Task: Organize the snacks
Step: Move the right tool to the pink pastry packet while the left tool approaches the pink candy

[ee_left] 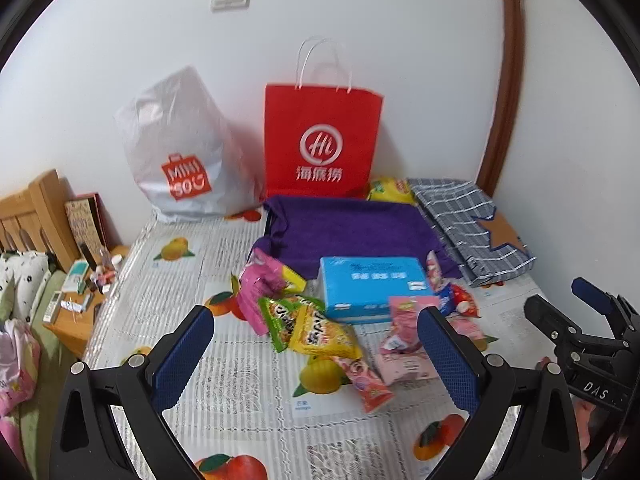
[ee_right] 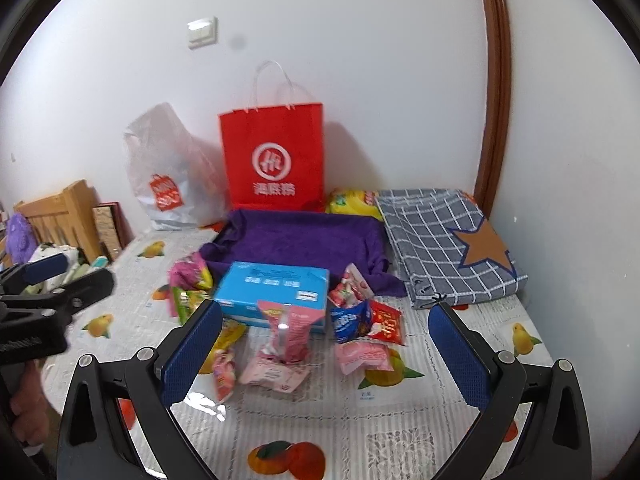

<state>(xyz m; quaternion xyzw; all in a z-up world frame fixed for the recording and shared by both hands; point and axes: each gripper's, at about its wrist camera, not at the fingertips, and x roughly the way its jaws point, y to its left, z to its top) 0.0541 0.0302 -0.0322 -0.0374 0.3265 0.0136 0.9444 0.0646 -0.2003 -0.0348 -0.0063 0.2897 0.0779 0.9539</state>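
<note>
Several snack packets lie scattered on a table with a fruit-print cover (ee_left: 224,392): a blue box (ee_left: 372,288) (ee_right: 276,292), yellow-green packets (ee_left: 316,328), pink packets (ee_left: 260,284) (ee_right: 288,332), red and blue packets (ee_right: 368,320). A purple cloth-lined tray (ee_left: 344,232) (ee_right: 304,236) sits behind them. My left gripper (ee_left: 316,352) is open and empty, hovering before the yellow packets. My right gripper (ee_right: 326,348) is open and empty, above the pink packets.
A red paper bag (ee_left: 320,140) (ee_right: 276,160) and a white Miniso plastic bag (ee_left: 184,152) stand against the wall. A folded checked cloth (ee_right: 444,240) lies at the right, a yellow bag (ee_right: 352,202) behind the tray. A wooden bedside stand with clutter (ee_left: 80,280) is at left.
</note>
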